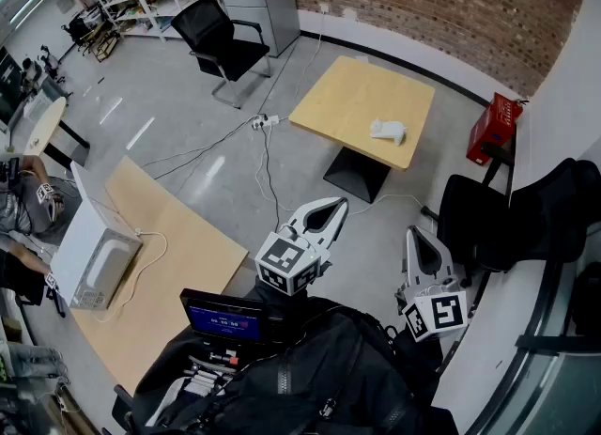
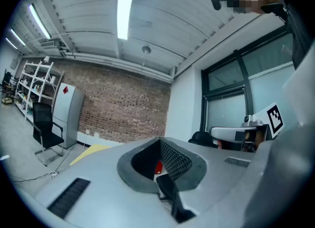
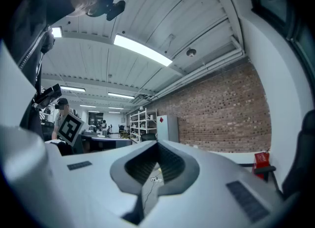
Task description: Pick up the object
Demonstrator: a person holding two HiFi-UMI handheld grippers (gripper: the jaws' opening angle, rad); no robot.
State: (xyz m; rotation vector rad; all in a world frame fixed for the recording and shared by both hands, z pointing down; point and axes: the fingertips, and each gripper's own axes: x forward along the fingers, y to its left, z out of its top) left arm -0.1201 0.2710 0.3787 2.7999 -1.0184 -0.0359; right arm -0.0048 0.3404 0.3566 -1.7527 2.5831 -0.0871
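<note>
1. The left tongs (image 1: 336,206) and right tongs (image 1: 415,236) have smooth, matt, pale-grey plastic shells. Their inner pads (image 2: 173,159) are dark and finely ribbed.
2. The worktop (image 1: 362,104) at upper centre is pale wood, smooth and matt.
3. The object (image 1: 387,130) on it is white and crumpled. Cloth or paper cannot be told.
4. The wall (image 1: 441,1) along the top is rough red-brown brick.
5. The floor (image 1: 178,95) is grey and glossy.

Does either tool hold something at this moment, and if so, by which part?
Nothing is held. The left tool and the right tool are shut and empty; the white object lies on the small table.
</note>
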